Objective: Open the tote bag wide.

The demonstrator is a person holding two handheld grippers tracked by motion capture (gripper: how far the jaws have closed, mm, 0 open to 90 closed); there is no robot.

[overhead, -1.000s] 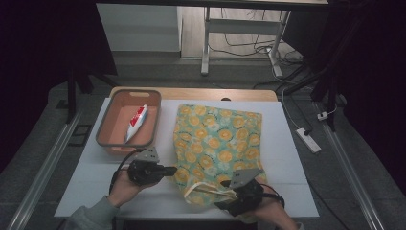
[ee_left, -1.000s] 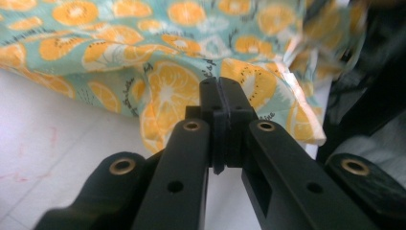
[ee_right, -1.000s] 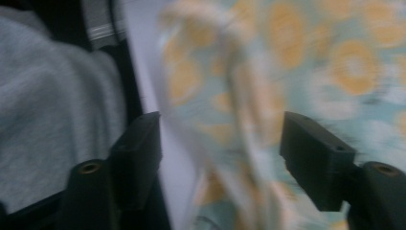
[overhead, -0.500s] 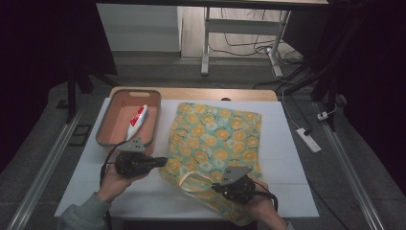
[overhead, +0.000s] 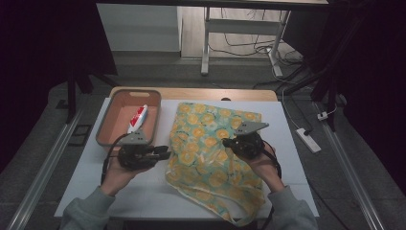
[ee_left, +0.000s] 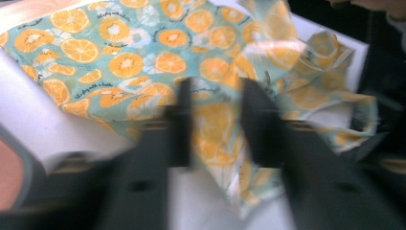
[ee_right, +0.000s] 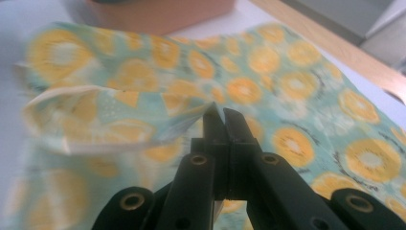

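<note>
Cloth bag (overhead: 215, 153) with an orange-slice print on teal lies on the white table (overhead: 86, 184), just right of a terracotta-coloured tray (overhead: 111, 112) that holds a red-and-white tube (overhead: 137, 119). The bag's far part lies flat; its near part is rumpled and reaches the table's near edge.

Right gripper (overhead: 229, 142) sits over the middle of the bag, held in the person's right hand (overhead: 261, 160). In the right gripper view its jaws are pinched together on a fold of the fabric (ee_right: 119, 115), which lifts off the rest of the bag as a raised, open-sided flap with a pale lining along its edge. Grey three-cornered plate on top of this gripper shows in the high view.

Left gripper (overhead: 165, 152) rests at the bag's left edge, in the left hand (overhead: 117, 172), pointing toward the cloth. In the left gripper view, blurred, its jaws stand apart with a clear gap; they have just been opening. Printed fabric shows through the gap, but the pads do not press on it. Beyond them the lifted part of the bag (ee_left: 316, 72) bunches up on the right.
</note>
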